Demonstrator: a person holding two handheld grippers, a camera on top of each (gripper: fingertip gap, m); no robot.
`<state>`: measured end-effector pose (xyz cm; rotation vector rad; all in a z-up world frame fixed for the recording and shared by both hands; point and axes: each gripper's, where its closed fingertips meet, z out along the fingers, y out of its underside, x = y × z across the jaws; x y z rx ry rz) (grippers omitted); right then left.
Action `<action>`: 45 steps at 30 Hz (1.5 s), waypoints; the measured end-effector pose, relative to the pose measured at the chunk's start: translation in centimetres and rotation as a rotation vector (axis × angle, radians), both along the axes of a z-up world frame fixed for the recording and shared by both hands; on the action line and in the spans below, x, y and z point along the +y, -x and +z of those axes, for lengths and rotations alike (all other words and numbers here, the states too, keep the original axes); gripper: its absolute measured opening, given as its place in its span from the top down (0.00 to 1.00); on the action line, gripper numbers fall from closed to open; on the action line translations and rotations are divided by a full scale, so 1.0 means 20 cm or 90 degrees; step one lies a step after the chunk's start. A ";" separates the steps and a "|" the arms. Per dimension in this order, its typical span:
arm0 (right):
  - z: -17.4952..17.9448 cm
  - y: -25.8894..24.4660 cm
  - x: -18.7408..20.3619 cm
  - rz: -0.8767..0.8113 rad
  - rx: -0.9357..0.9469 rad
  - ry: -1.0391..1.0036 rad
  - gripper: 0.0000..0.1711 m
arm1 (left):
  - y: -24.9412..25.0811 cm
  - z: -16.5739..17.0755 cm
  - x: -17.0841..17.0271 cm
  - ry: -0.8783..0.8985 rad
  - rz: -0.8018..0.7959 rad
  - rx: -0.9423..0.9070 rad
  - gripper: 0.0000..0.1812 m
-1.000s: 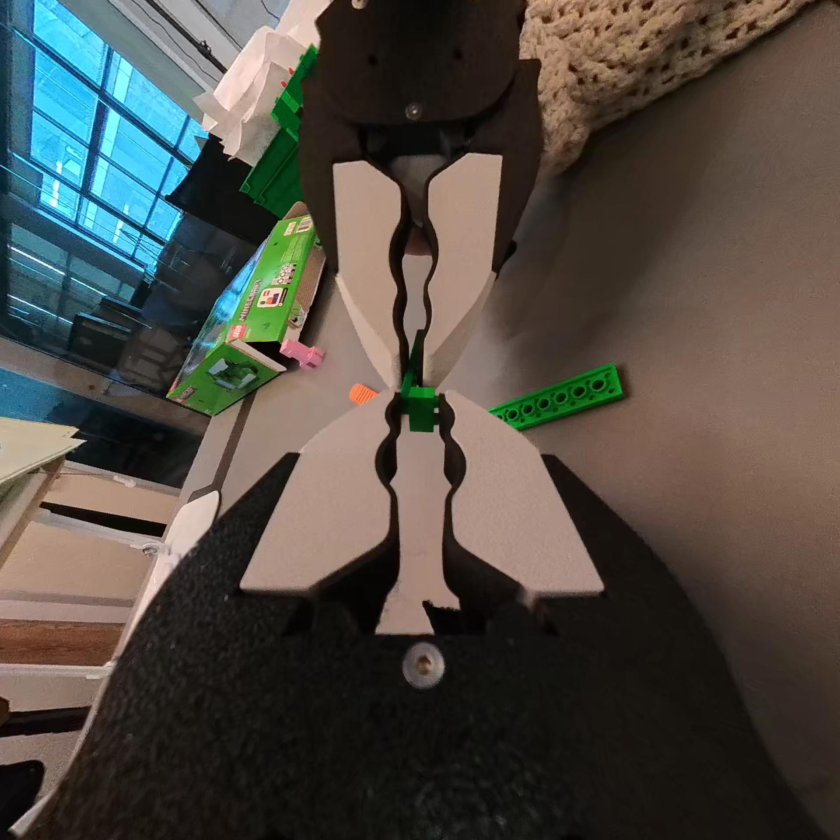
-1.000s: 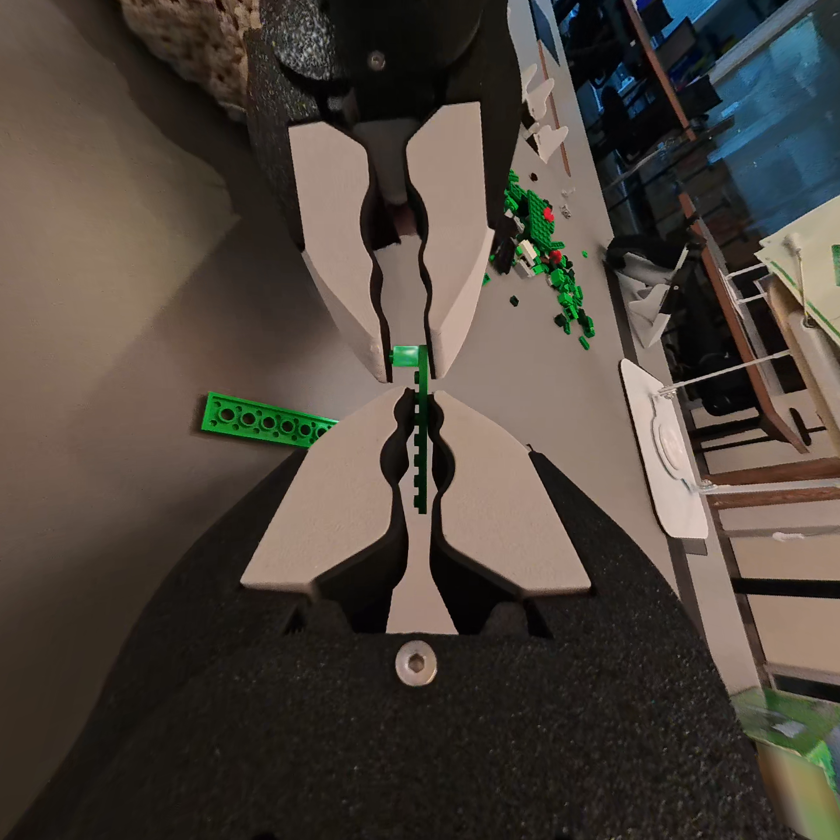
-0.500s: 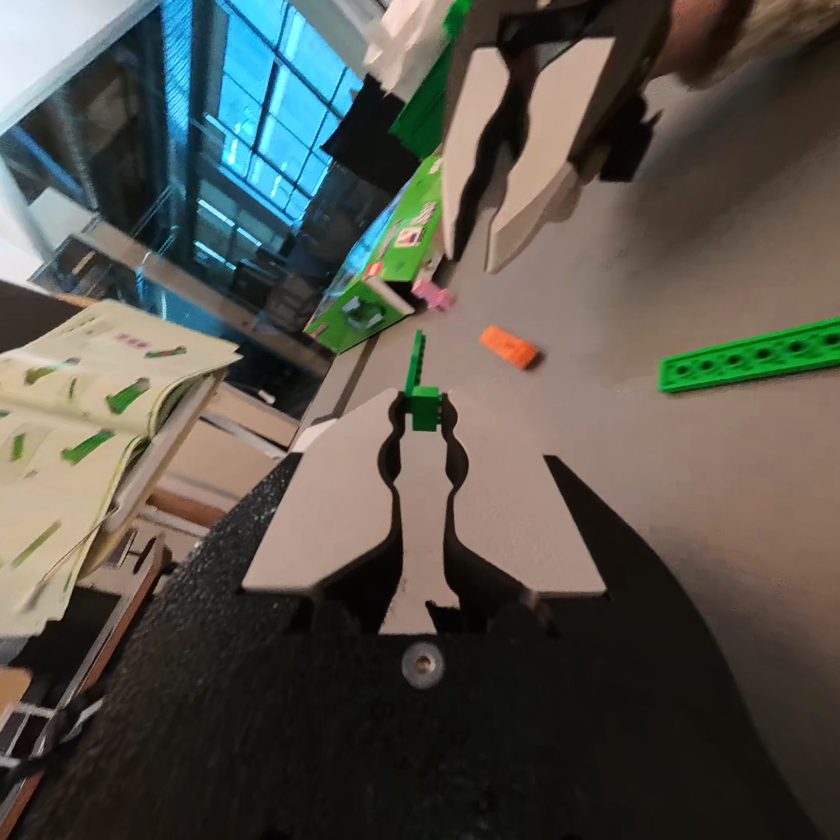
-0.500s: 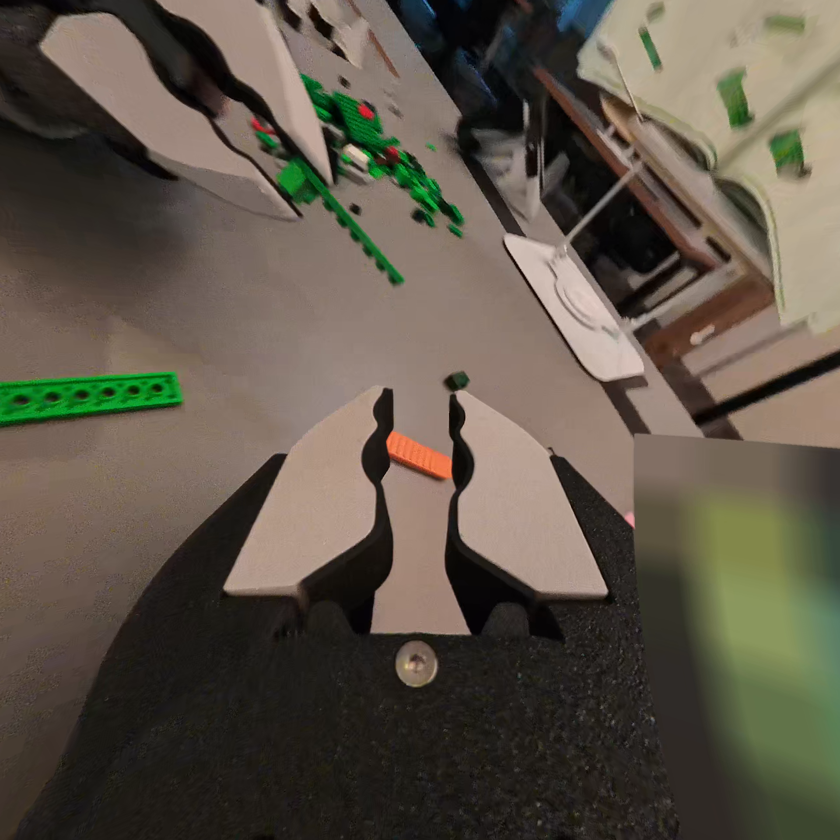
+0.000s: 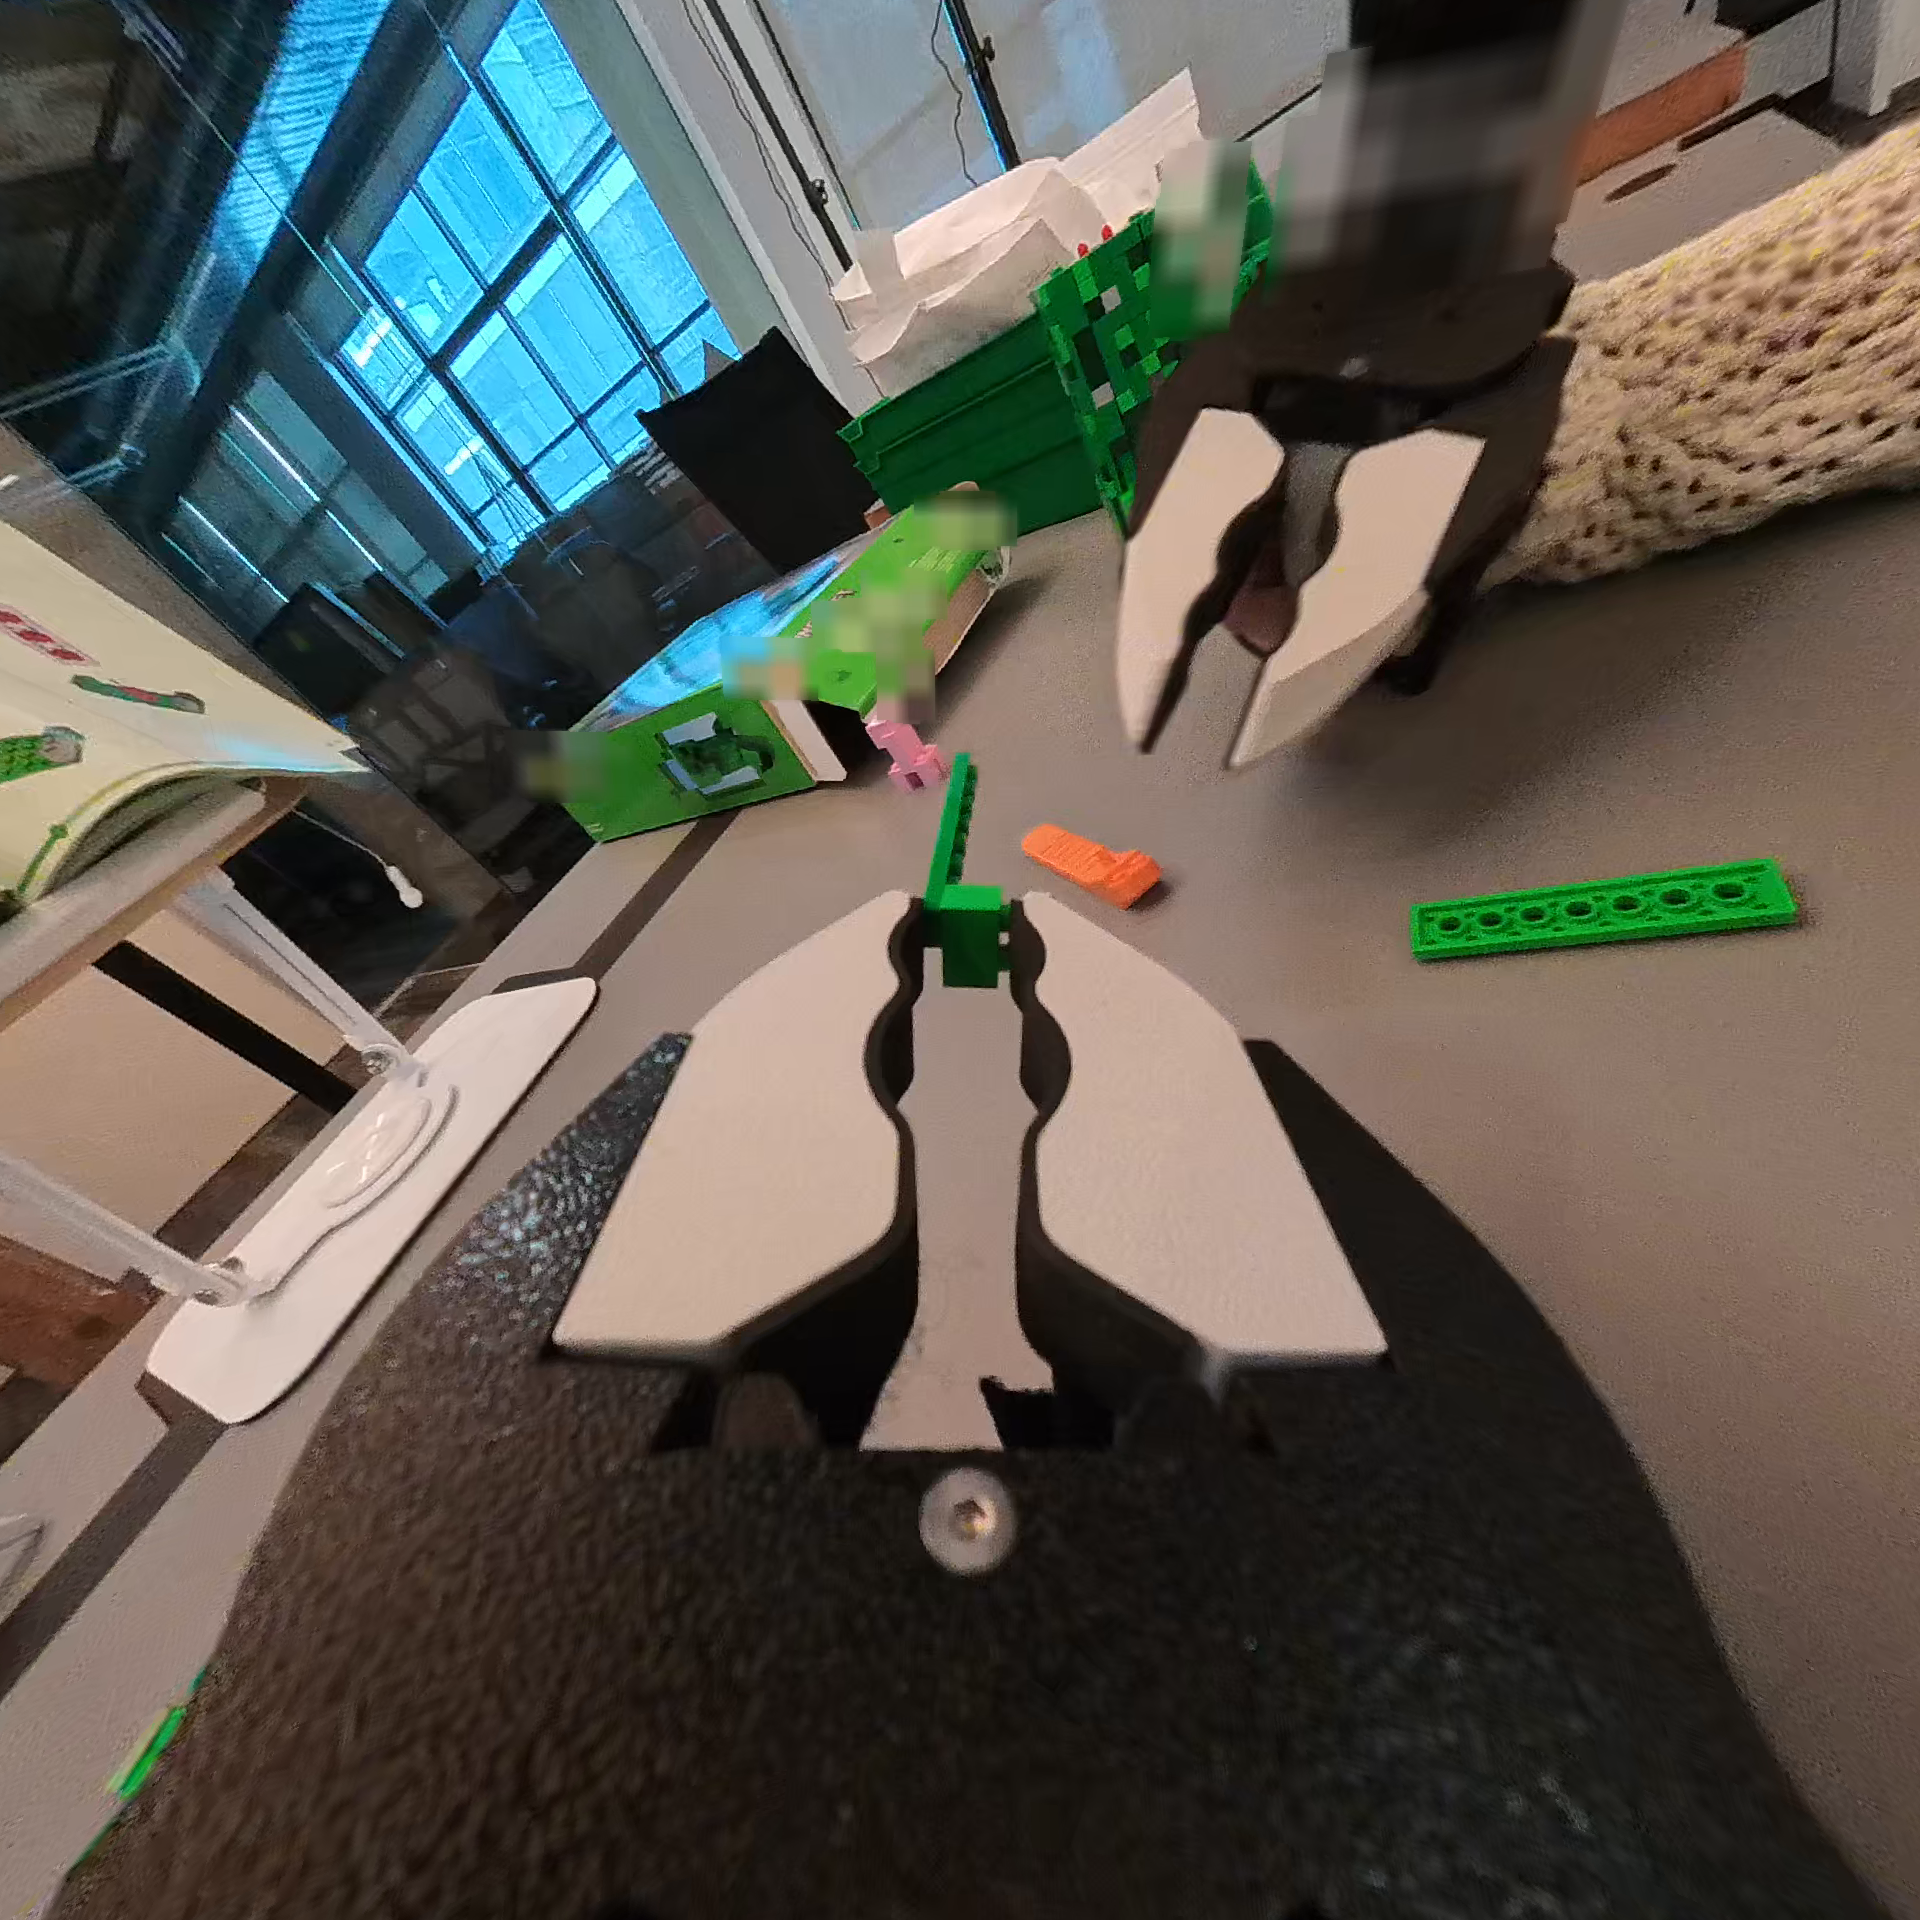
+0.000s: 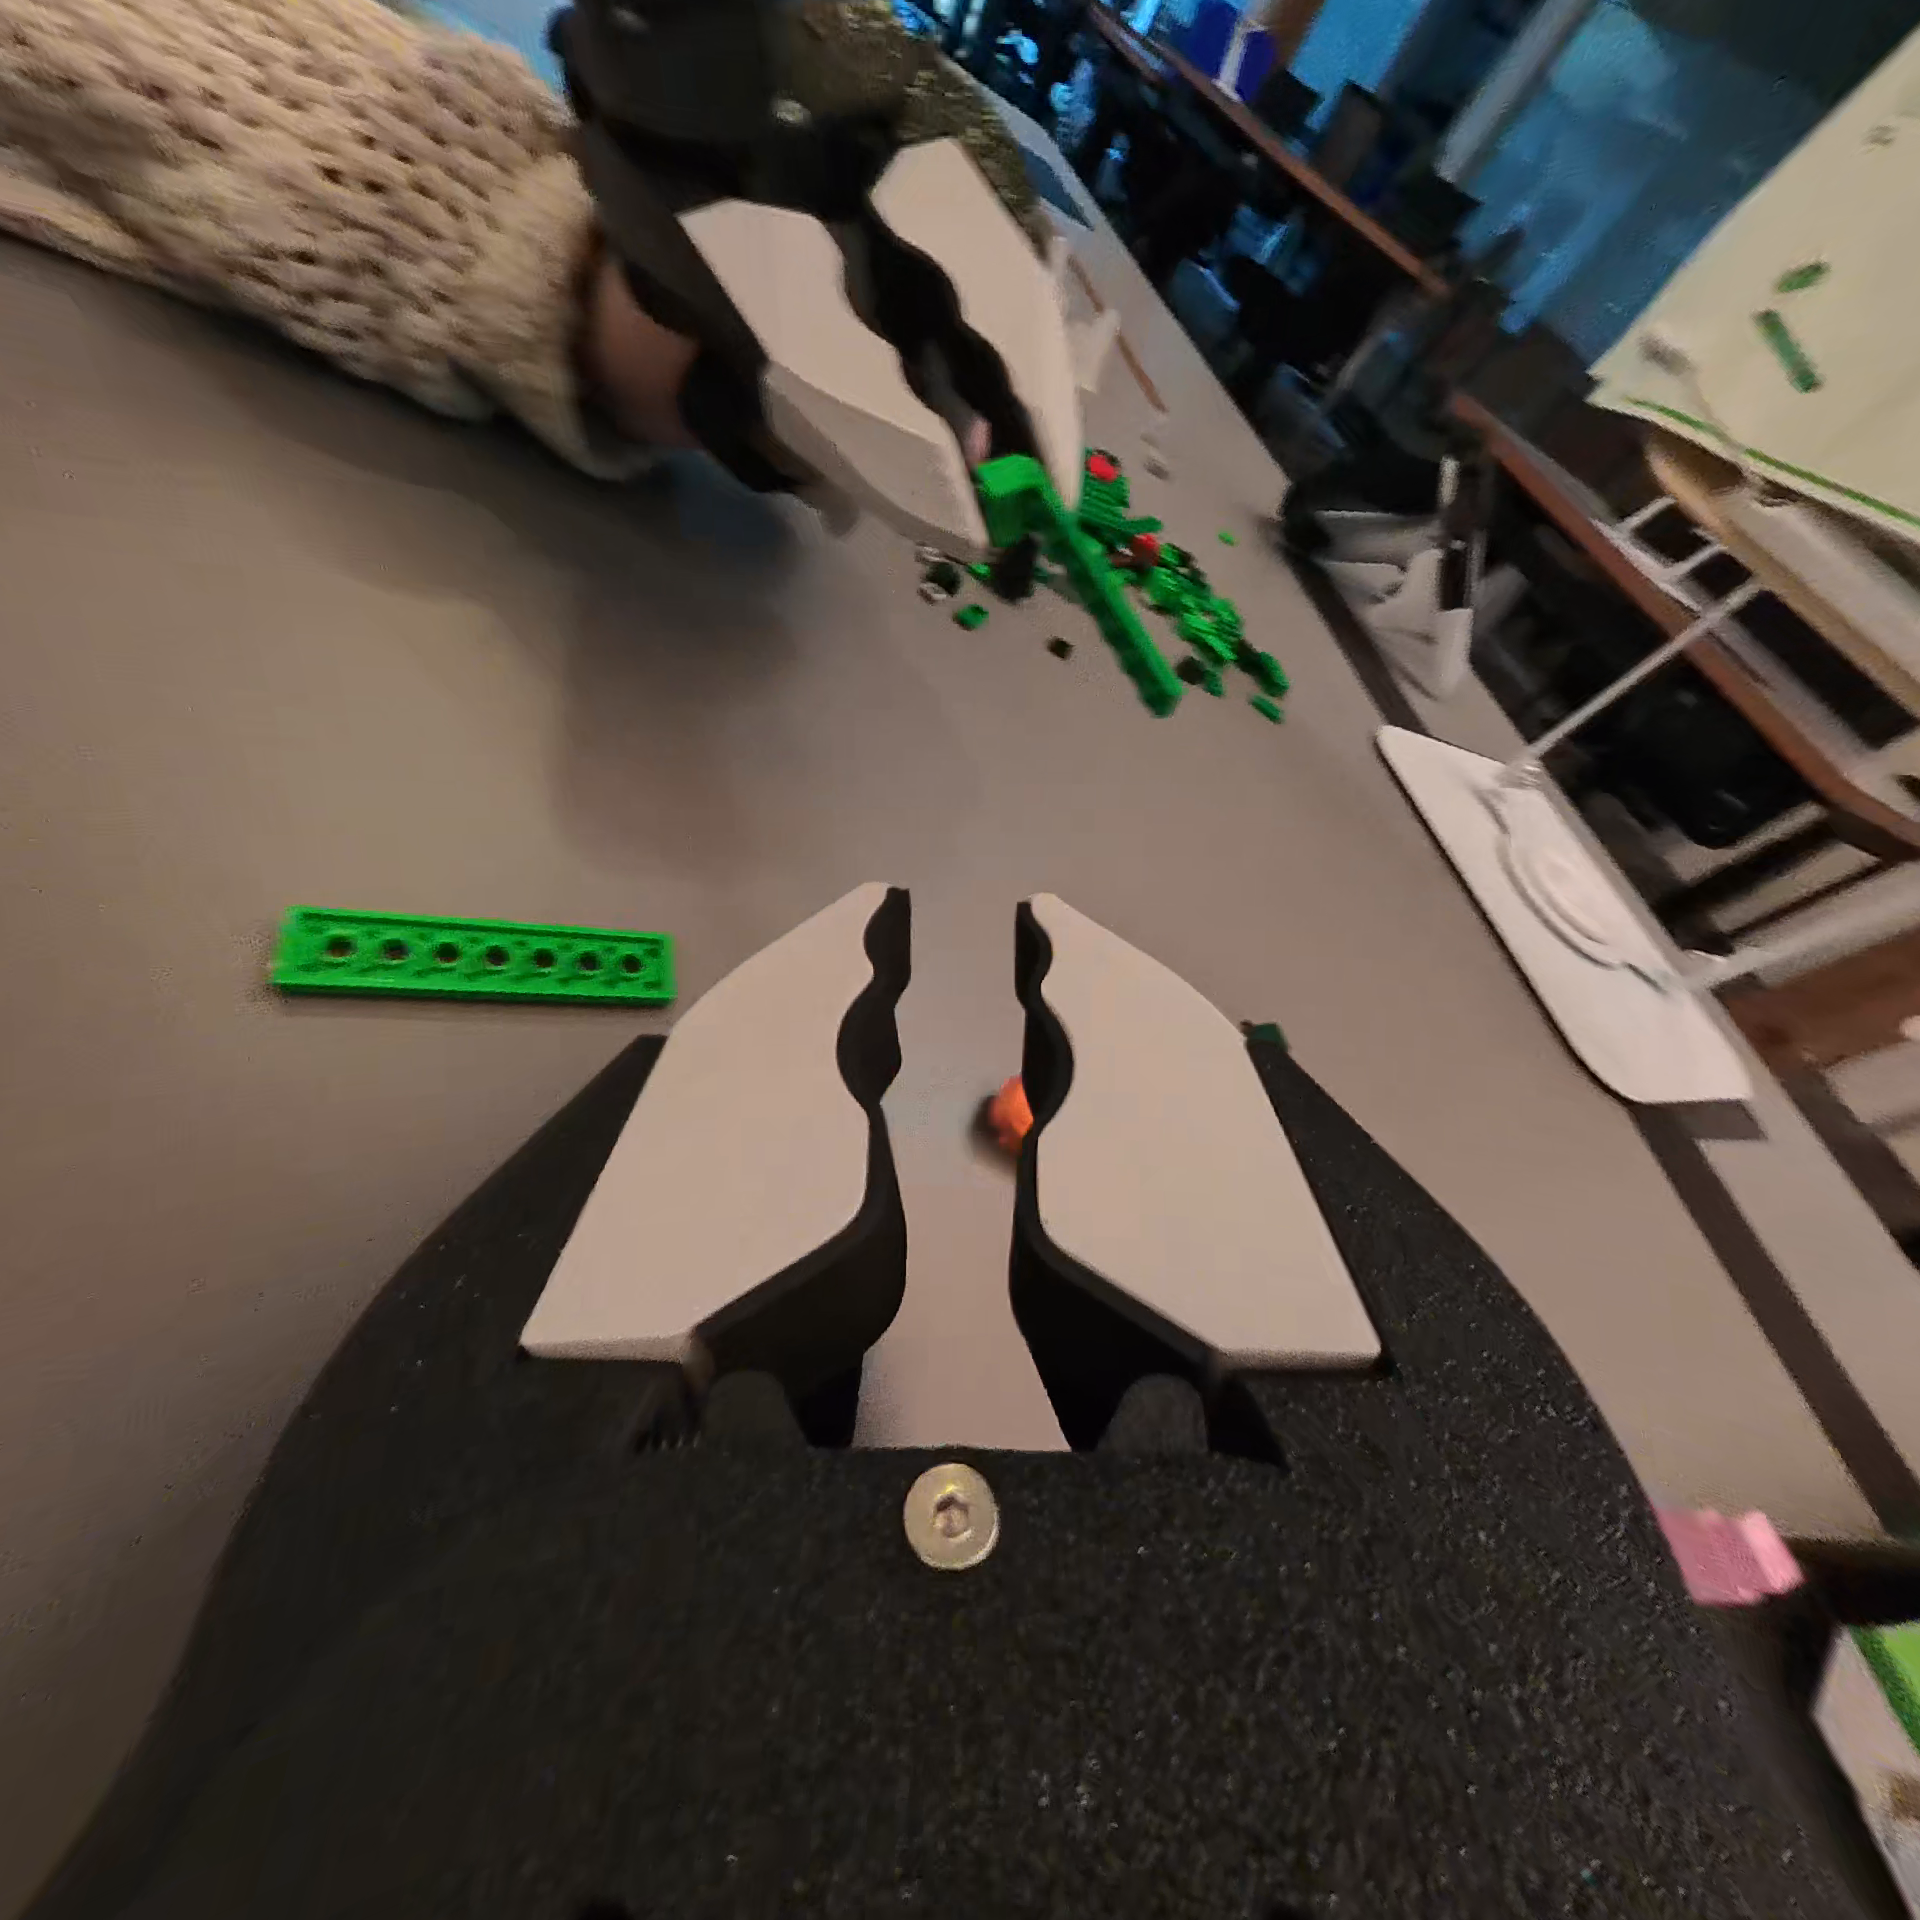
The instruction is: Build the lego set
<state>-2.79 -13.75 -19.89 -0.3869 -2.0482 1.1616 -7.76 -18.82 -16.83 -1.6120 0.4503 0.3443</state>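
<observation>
Slippage is the main risk: the left gripper (image 5: 961, 920) pinches only the small green block (image 5: 971, 935) at one end of a long, thin green strip (image 5: 954, 821), so a knock could probably lever the joint apart. The right gripper (image 6: 961, 909) hangs spread and empty above the grey table (image 6: 364, 675), an orange piece (image 5: 1089, 864) below its jaws. One flat green plate (image 6: 473, 956) lies loose; one pink piece (image 5: 912, 756) sits beside one green box (image 5: 769, 717). Loose bricks (image 6: 1164, 582) in the blurred pile are too many to count.
</observation>
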 end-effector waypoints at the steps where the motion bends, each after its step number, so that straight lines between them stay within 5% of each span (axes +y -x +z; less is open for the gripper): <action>1: -0.01 -0.03 -0.02 0.009 -0.012 -0.002 0.89 | 0.00 0.00 0.00 0.001 0.001 0.009 0.92; 13: 0.14 0.03 0.07 -0.188 0.055 0.002 0.93 | -0.06 0.00 0.02 0.002 -0.006 0.045 0.92; 17: 0.04 0.00 0.06 -0.168 -0.007 -0.033 0.94 | -0.06 0.00 0.01 0.001 -0.007 0.031 0.92; 22: 0.10 0.09 0.14 -0.235 -0.081 0.151 0.88 | -0.04 0.01 0.01 -0.012 0.006 0.004 0.92; 28: -0.05 0.35 0.29 -0.326 -0.329 0.138 0.87 | 0.03 0.02 0.00 -0.026 0.058 0.016 0.92; 31: -0.10 0.45 0.27 -0.272 -0.411 0.084 0.86 | 0.08 0.02 0.00 -0.019 0.102 0.002 0.92; 38: -0.20 0.52 0.29 0.010 -0.273 -0.308 0.83 | 0.10 0.00 -0.01 0.006 0.075 -0.065 0.92; 45: -0.24 0.60 0.31 0.059 -0.379 -0.255 0.79 | 0.12 -0.01 -0.03 0.025 0.058 -0.126 0.92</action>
